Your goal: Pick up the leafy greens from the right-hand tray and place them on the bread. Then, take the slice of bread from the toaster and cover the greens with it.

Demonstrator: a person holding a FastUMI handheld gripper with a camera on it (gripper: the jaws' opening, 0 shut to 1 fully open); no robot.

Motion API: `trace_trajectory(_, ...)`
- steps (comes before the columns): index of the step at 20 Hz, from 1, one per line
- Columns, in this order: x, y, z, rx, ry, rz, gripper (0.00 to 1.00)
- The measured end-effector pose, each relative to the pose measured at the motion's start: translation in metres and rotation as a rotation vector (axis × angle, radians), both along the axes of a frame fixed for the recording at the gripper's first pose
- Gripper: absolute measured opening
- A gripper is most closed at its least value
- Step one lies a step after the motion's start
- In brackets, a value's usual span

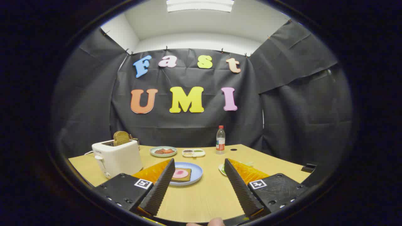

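Black cloth walls close round your light wooden table (204,201). Your leafy greens lie on a small tray (222,169) just past the right finger — mostly hidden behind it, only a pale green edge showing. Left of that, a blue plate (196,173) carries the bread (181,174) with a pink slice on top, just ahead of the left finger. Your gripper (199,166) hangs above the table, fingers spread wide and grasping nothing. Further left, a white toaster (117,157) holds a brown bread slice (121,137) standing up. Beyond the blue plate sit a greenish plate of red food (163,151), a small divided dish (193,152) and a water bottle (220,140).
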State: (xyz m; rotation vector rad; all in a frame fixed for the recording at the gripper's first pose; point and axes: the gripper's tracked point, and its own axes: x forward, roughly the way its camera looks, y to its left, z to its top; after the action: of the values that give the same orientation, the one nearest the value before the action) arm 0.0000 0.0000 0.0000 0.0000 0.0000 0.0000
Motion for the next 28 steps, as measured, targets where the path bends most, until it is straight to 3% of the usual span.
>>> trace_trajectory(11, 0.008, 0.03, 0.0, -0.001, 0.001, 0.048, 0.96)
trace_trajectory(28, 0.018, 0.016, -0.008, -0.015, 0.055, 0.08, 0.95)
